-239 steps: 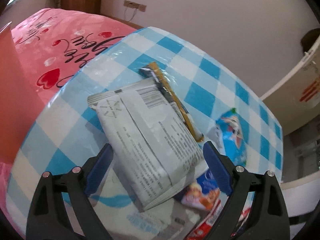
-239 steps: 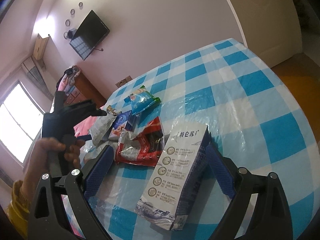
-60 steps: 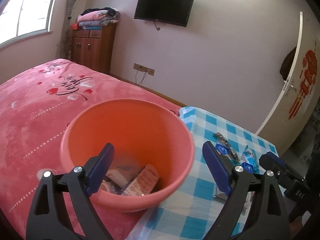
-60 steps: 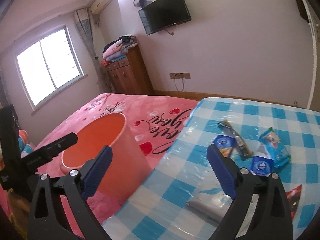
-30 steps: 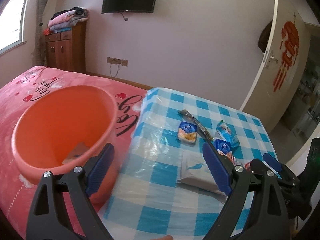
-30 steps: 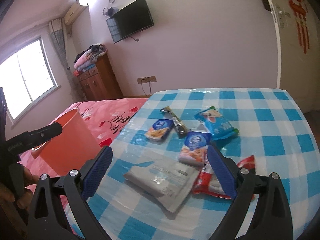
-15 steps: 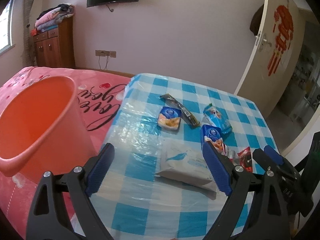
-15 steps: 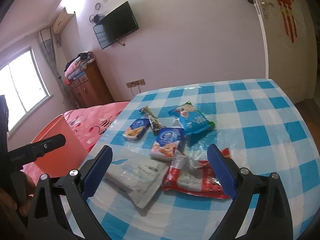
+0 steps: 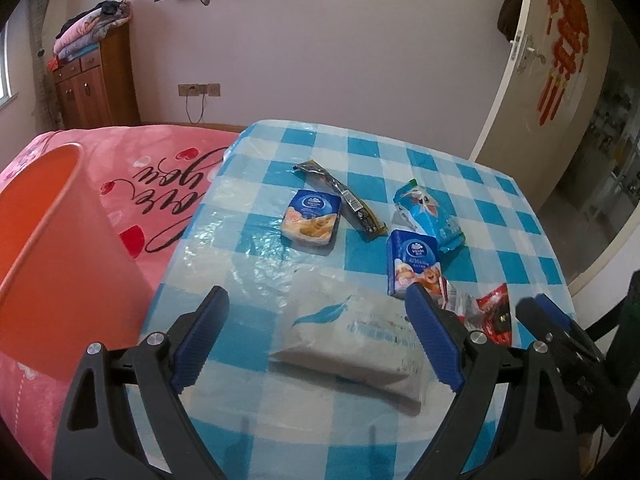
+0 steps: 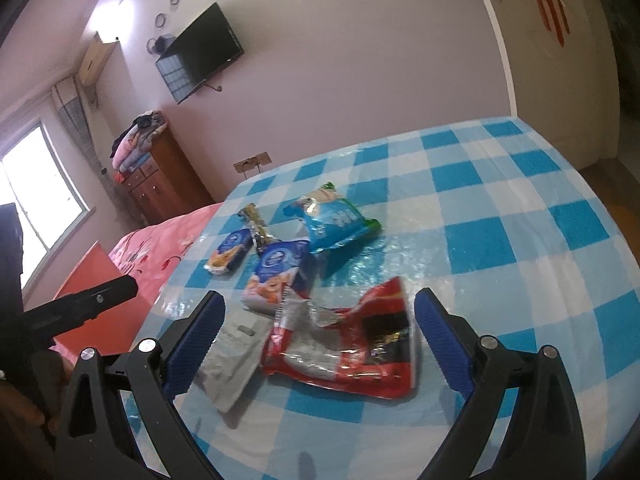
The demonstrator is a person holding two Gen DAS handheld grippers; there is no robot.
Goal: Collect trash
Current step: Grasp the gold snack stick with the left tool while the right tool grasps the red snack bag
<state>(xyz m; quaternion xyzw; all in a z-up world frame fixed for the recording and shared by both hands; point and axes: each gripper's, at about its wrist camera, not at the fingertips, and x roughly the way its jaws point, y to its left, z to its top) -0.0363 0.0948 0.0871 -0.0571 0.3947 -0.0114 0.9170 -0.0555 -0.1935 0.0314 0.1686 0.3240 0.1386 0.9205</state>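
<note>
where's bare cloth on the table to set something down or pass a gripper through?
Free: the far strip of the checked tablecloth toward the door, right of the light blue snack bag; also the left edge by the orange bin. Crowded: the middle, where the grey pouch, red wrapper and two blue packets cluster.

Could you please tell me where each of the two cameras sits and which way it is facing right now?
Left wrist: on the left hand-held gripper, facing across the checked table at the grey pouch; its open fingers show.
Right wrist: on the right hand-held gripper, facing the red wrapper; its open fingers and the other gripper show.
Shared: the wrappers, orange bucket, wall television.
</note>
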